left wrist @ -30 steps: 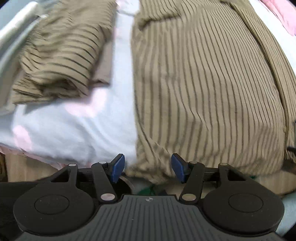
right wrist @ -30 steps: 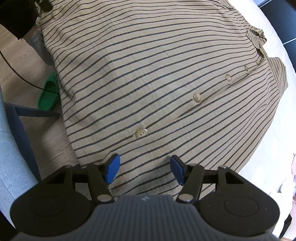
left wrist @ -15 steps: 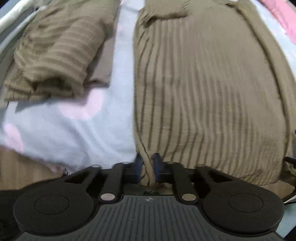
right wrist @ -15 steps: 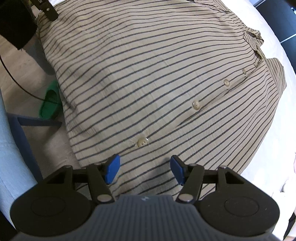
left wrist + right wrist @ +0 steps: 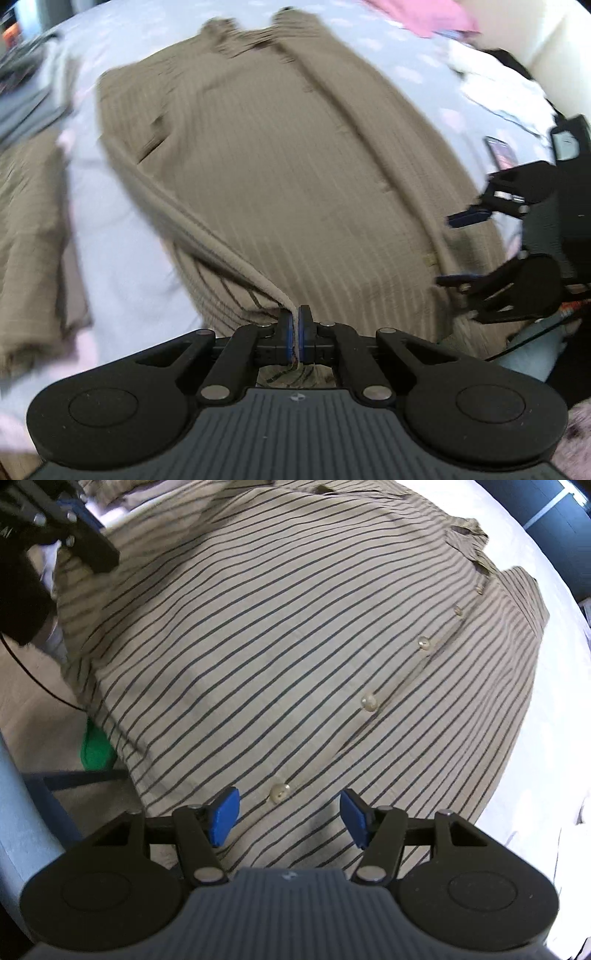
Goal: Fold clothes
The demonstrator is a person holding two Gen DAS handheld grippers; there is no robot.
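Change: the left gripper [image 5: 294, 334] has lifted since half a second ago, drawing the shirt's hem corner up into a raised ridge; the right gripper [image 5: 289, 818] has edged closer to the lowest button [image 5: 279, 792].
Left jaws: pressed together on a fold of the striped shirt [image 5: 280, 177] at its lower left corner; a taut crease runs from the pads up and away to the left.
Right jaws: wide apart, over the shirt's button placket near the hem, with the lowest button between the blue pads [image 5: 223, 816]; whether they touch the cloth cannot be told.
Shirt: spread button-side up on the bed sheet [image 5: 122, 236], collar at the far end, hem at the bed's near edge.
Beside it: a second striped garment [image 5: 33, 236] lies to the left on the sheet, apart from the shirt.
Hard to make out: the left view is motion-blurred, so stripes and buttons smear; a pink cloth [image 5: 417, 14] at the far edge is cut off.
Below the bed edge: a green object [image 5: 96, 747], partly hidden by the hanging hem.
Containers: none show.
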